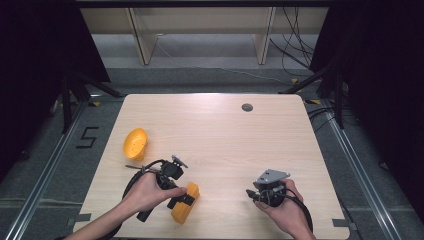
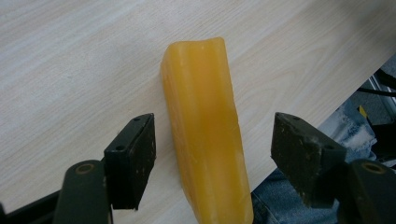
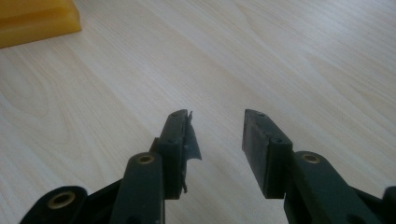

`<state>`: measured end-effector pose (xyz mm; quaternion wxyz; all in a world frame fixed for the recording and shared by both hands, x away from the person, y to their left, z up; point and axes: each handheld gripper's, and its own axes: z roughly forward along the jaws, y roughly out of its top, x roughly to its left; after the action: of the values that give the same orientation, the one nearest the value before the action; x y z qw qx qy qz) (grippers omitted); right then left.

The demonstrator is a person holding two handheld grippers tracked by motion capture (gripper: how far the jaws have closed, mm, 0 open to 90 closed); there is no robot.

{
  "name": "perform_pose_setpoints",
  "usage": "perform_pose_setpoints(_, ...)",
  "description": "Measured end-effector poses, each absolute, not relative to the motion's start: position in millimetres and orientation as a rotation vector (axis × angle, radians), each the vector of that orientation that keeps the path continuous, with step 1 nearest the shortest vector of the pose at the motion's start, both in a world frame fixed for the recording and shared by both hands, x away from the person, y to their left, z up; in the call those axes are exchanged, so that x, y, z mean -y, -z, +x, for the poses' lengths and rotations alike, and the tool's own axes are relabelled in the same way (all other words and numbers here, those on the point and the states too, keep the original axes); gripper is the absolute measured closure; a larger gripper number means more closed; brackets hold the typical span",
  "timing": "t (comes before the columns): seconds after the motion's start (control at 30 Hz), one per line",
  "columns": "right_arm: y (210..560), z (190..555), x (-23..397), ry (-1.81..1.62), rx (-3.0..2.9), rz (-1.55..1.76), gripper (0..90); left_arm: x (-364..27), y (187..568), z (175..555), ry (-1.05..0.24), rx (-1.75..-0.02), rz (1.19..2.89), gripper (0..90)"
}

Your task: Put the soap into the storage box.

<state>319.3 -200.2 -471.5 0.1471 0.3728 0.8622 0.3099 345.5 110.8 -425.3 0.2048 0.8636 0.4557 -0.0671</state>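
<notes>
Your left gripper (image 2: 212,154) straddles the block (image 2: 205,126) near the table's (image 1: 220,130) front edge, jaws wide, not gripping. Your right gripper (image 3: 217,140) is parted, empty, over bare wood. Bowl (image 1: 135,143) at left edge.

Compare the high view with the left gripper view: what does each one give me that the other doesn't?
High view: a round orange bowl-like piece near the table's left edge, and the right gripper apart from everything.

Left gripper view: the left gripper stands open, both pads clear of the block's sides.

Both: the long orange block lying on the table by the near edge, under the left gripper.
</notes>
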Motion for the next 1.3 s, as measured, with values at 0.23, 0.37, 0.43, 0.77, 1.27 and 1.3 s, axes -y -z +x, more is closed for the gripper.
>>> perform_pose_setpoints(0.23,472,320,200,-0.893,-2.482,1.072,61.2,-108,428,347,0.184,-1.269,2.426,30.4)
perform_pose_setpoints(0.37,473,320,200,-0.898,-2.478,1.075,61.1,-105,430,347,0.186,-1.27,2.443,30.4)
perform_pose_setpoints(0.43,473,320,200,-0.896,-2.479,1.073,61.1,-103,431,346,0.196,-1.306,2.426,30.3)
perform_pose_setpoints(0.77,475,320,199,-0.922,-2.454,1.068,60.7,-96,436,349,0.177,-1.285,2.49,30.3)
perform_pose_setpoints(1.27,474,319,200,-0.897,-2.484,1.07,60.1,-92,444,353,0.177,-1.301,2.549,34.1)
perform_pose_setpoints(1.3,474,320,200,-0.896,-2.483,1.069,60.1,-92,445,354,0.183,-1.303,2.549,35.0)
